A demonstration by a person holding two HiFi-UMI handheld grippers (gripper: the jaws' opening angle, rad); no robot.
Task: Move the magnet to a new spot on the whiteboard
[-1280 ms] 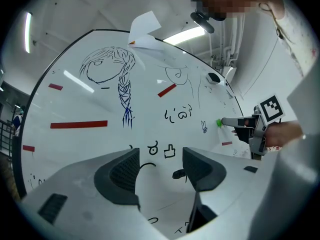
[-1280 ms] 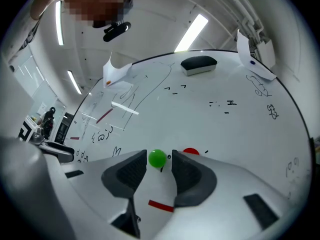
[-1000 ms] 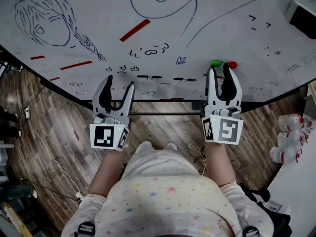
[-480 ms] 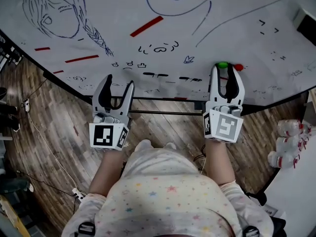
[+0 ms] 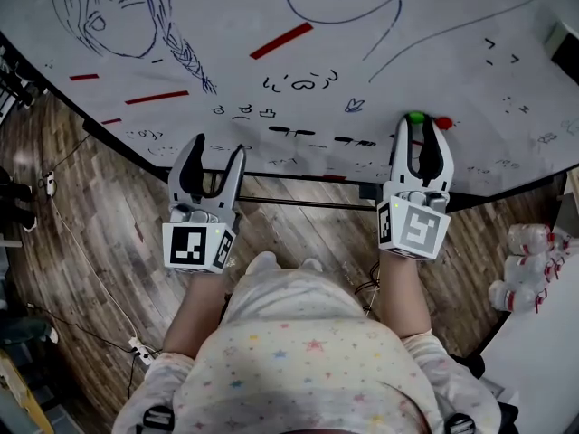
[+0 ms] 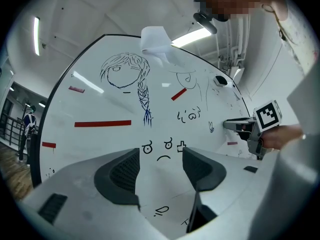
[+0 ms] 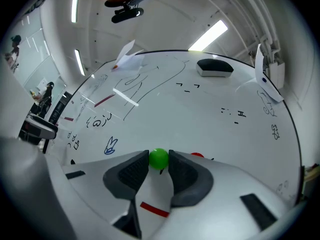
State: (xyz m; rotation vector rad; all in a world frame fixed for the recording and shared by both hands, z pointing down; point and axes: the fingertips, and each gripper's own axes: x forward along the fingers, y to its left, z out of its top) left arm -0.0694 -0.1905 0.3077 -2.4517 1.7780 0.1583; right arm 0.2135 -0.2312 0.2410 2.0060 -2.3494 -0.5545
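A small green magnet (image 7: 159, 158) sits low on the whiteboard (image 5: 452, 25), also visible as the green magnet (image 5: 415, 117) in the head view. My right gripper (image 7: 159, 162) is shut on it, a pad touching each side at the fingertips. A red magnet (image 7: 197, 155) sticks to the board just to the right, beside the right gripper (image 5: 418, 127). My left gripper (image 5: 217, 148) hangs open below the board's lower edge, facing a doodled face, with nothing between its pads (image 6: 125, 171).
Red strips (image 5: 281, 41) and pen drawings cover the board. An eraser (image 7: 215, 67) sits at the board's far right. Several bottles (image 5: 520, 269) stand at the right on a white surface. Cables (image 5: 81, 269) run over the wooden floor at left.
The head view has drifted, so the board sits further right in the picture. The right gripper stays at the green magnet, which holds its place on the board. The left gripper is unchanged.
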